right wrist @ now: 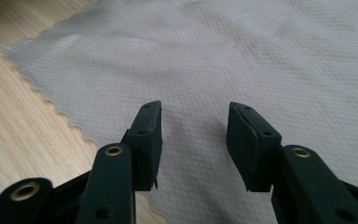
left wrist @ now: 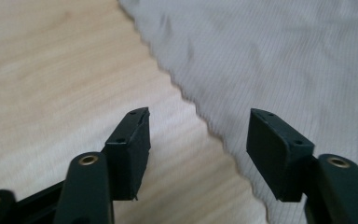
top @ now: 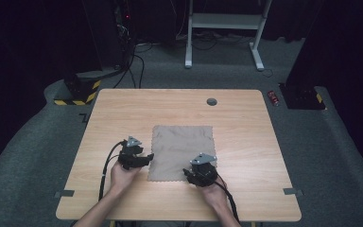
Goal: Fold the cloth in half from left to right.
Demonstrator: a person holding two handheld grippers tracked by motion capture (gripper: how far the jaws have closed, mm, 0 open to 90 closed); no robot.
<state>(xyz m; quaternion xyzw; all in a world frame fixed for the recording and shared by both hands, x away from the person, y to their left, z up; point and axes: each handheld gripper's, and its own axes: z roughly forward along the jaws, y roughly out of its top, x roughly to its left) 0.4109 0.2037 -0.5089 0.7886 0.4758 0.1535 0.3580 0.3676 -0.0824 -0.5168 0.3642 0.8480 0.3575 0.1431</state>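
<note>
From above, a grey cloth (top: 182, 151) lies flat mid-worktop (top: 123, 109), the left claw (top: 147, 157) at its left edge, the right claw (top: 186, 173) at its near edge. Left gripper view: that claw (left wrist: 198, 140) is released, straddling the cloth's (left wrist: 284, 60) zigzag edge. Right gripper view: this claw (right wrist: 193, 140) is released over the cloth (right wrist: 214, 56), nothing between its pads.

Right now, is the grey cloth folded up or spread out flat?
Spread out flat. The grey cloth lies as one open square on the wooden table, its zigzag edge unfolded, with only faint wrinkles.
</note>
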